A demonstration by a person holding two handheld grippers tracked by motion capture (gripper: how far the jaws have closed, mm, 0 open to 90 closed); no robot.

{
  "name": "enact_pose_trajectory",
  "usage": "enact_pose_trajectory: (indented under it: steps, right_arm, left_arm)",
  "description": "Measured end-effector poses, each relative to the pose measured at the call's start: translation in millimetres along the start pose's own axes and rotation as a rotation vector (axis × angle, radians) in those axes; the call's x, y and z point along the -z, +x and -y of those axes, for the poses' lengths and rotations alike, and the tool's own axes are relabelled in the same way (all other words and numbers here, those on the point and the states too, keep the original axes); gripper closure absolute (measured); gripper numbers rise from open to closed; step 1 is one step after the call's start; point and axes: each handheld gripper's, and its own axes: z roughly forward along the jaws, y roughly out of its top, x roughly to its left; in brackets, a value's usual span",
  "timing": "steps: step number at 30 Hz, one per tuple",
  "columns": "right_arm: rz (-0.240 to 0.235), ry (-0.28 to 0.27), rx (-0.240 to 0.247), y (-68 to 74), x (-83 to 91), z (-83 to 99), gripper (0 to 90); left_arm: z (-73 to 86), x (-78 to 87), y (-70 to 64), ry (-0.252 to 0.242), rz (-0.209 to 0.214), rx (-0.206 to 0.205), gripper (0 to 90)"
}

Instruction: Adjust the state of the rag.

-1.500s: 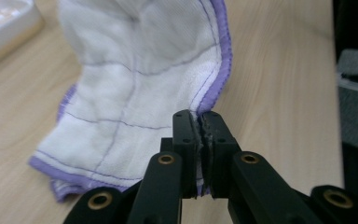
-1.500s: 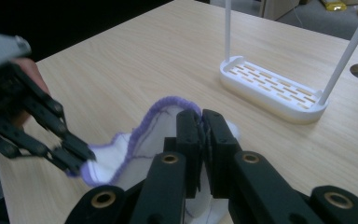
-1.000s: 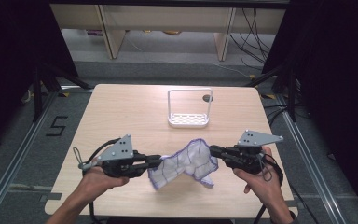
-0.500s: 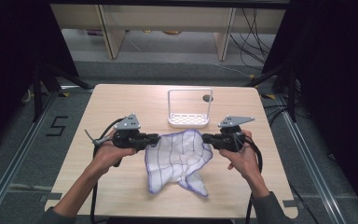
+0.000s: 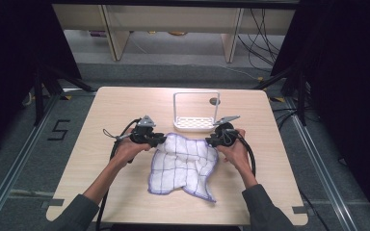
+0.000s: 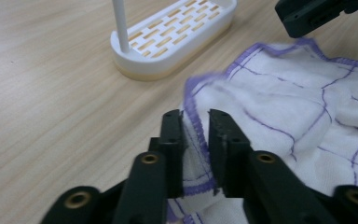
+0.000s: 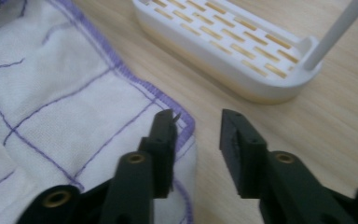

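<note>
**Cloth spread out on the surface, one corner pinched, one let go**

The white cotton cloth with purple grid lines and purple hem (image 5: 185,163) is laid flat-ish on the light wooden surface (image 5: 101,110), just in front of the white plastic slotted rack with a tall wire-like frame (image 5: 196,124). One far corner is pinched between the fingers (image 6: 173,140) of the left gripper (image 5: 161,139), closed on the purple hem, as seen in the left gripper view. The other far corner is just touched by one finger of the right gripper (image 7: 198,135), whose fingers are parted, with bare wood seen in the gap.

The rack's tray is seen holding nothing; the cloth's far edge is just beside it, not quite touching as far as can be told.

Both grippers are held low, pointed inward at each other across the cloth's far edge, with forearms stretched forward in grey sleeves.
</note>
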Motion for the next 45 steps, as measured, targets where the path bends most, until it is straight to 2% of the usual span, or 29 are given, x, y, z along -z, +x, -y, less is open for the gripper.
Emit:
enact_pose_trajectory:
  steps: [1, 2, 3, 4, 5, 6, 8, 9, 12, 15, 16, 18, 21, 22, 24, 25, 28, 29, 30, 34, 35, 36, 38, 39, 40, 41, 42, 44, 45]
  right_arm:
    - [0.013, -0.018, -0.005, 1.0, 2.1, 0.5, 57.0]
    - [0.016, -0.011, 0.014, 0.2, 8.2, 0.4, 54.8]
    - [0.026, -0.051, 0.007, 2.0, 12.2, 1.9, 53.7]
    - [0.026, -0.051, 0.007, 2.0, 12.2, 1.9, 53.7]
    - [0.008, -0.038, 0.011, 6.0, 30.6, 4.4, 51.1]
    - [0.009, -0.061, 0.005, 9.6, 37.0, 7.3, 49.0]
    - [-0.004, -0.054, 0.021, 16.8, 56.4, 12.8, 47.3]
    - [-0.015, -0.066, 0.020, 22.2, 64.8, 17.4, 45.9]
    - [-0.075, -0.089, 0.026, 42.8, 88.6, 37.0, 44.1]
    - [-0.103, -0.095, 0.067, 56.6, 102.8, 59.6, 43.4]
    - [-0.113, -0.079, 0.034, 63.2, 107.5, 66.5, 43.2]
    - [-0.129, -0.090, 0.041, 70.8, 111.9, 77.8, 43.6]
    - [-0.108, -0.071, 0.062, 81.5, 115.2, 92.5, 43.3]
    - [-0.111, -0.068, 0.079, 84.0, 115.2, 97.8, 43.3]
    - [-0.137, -0.055, 0.061, 90.1, 115.9, 107.8, 43.3]
    - [-0.141, -0.056, 0.059, 91.8, 114.9, 111.8, 43.3]
    - [-0.127, -0.051, 0.065, 99.0, 109.2, 119.8, 43.4]
    - [-0.135, -0.017, 0.069, 101.4, 110.3, 120.3, 43.6]
    - [-0.142, -0.015, 0.063, 105.0, 108.6, 121.6, 43.7]
    - [-0.147, -0.011, 0.116, 117.4, 106.1, 124.4, 44.8]
    - [-0.144, -0.009, 0.120, 119.6, 103.9, 125.2, 44.8]
    - [-0.147, 0.020, 0.121, 120.7, 103.3, 125.8, 45.3]
    - [-0.135, 0.010, 0.132, 122.2, 97.2, 127.6, 45.9]
    - [-0.145, 0.038, 0.126, 122.8, 97.3, 127.3, 46.5]
    - [-0.136, 0.020, 0.129, 123.6, 94.5, 128.2, 47.0]
    - [-0.136, 0.020, 0.129, 123.6, 94.5, 128.2, 47.0]
    - [-0.131, 0.037, 0.130, 123.5, 94.6, 127.2, 47.7]
    - [-0.134, 0.038, 0.141, 122.3, 93.8, 126.7, 49.0]
    - [-0.130, 0.045, 0.147, 120.8, 91.4, 126.9, 52.2]
  left_arm:
    - [1.5, 0.8, -2.0, 0.004, -0.026, 0.018, 54.4]
    - [3.2, 3.4, -3.7, 0.006, -0.037, 0.032, 47.2]
    - [5.2, 7.5, -5.2, 0.004, -0.037, 0.036, 44.0]
    - [5.2, 7.5, -5.2, 0.004, -0.037, 0.036, 40.5]
    - [9.9, 18.3, -7.7, 0.004, -0.044, 0.054, 37.1]
    - [12.9, 24.7, -9.3, 0.003, -0.052, 0.074, 34.5]
    - [20.7, 38.1, -13.5, -0.013, -0.045, 0.119, 31.8]
    - [25.2, 43.7, -16.9, -0.018, -0.045, 0.123, 31.2]
    - [38.6, 59.3, -30.8, 0.000, -0.054, 0.099, 29.4]
    - [53.2, 70.9, -44.5, 0.003, -0.018, 0.099, 28.7]
    - [58.4, 72.6, -49.6, -0.009, -0.011, 0.110, 28.4]
    - [69.7, 76.4, -59.4, -0.011, -0.017, 0.112, 27.1]
    - [80.6, 78.6, -67.6, 0.000, 0.000, 0.108, 26.9]
    - [88.1, 81.7, -75.2, 0.022, 0.010, 0.108, 26.7]
    - [93.3, 82.5, -82.3, 0.016, 0.010, 0.104, 26.2]
    - [95.1, 83.1, -84.2, 0.032, 0.005, 0.084, 26.2]
    - [99.8, 78.8, -90.1, 0.060, -0.014, 0.064, 26.2]
    - [100.5, 77.3, -92.4, 0.064, -0.015, 0.070, 26.2]
    - [100.6, 76.4, -94.1, 0.068, -0.011, 0.063, 26.2]
    - [99.6, 73.2, -100.0, 0.068, -0.012, 0.047, 27.3]
    - [99.2, 71.4, -101.5, 0.072, -0.007, 0.044, 28.3]
    - [99.0, 68.4, -103.0, 0.069, -0.011, 0.044, 29.5]
    - [97.6, 63.6, -103.8, 0.086, -0.016, 0.021, 31.8]
    - [97.6, 63.6, -103.8, 0.086, -0.016, 0.021, 33.1]
    - [96.4, 58.1, -104.2, 0.075, -0.040, 0.014, 34.8]
    - [96.4, 58.1, -104.2, 0.075, -0.040, 0.014, 37.0]
    - [95.5, 53.9, -102.9, 0.089, -0.049, -0.016, 39.8]
    - [94.7, 53.0, -102.7, 0.090, -0.045, -0.025, 47.6]
    - [92.8, 51.6, -103.1, 0.077, -0.048, -0.051, 52.5]
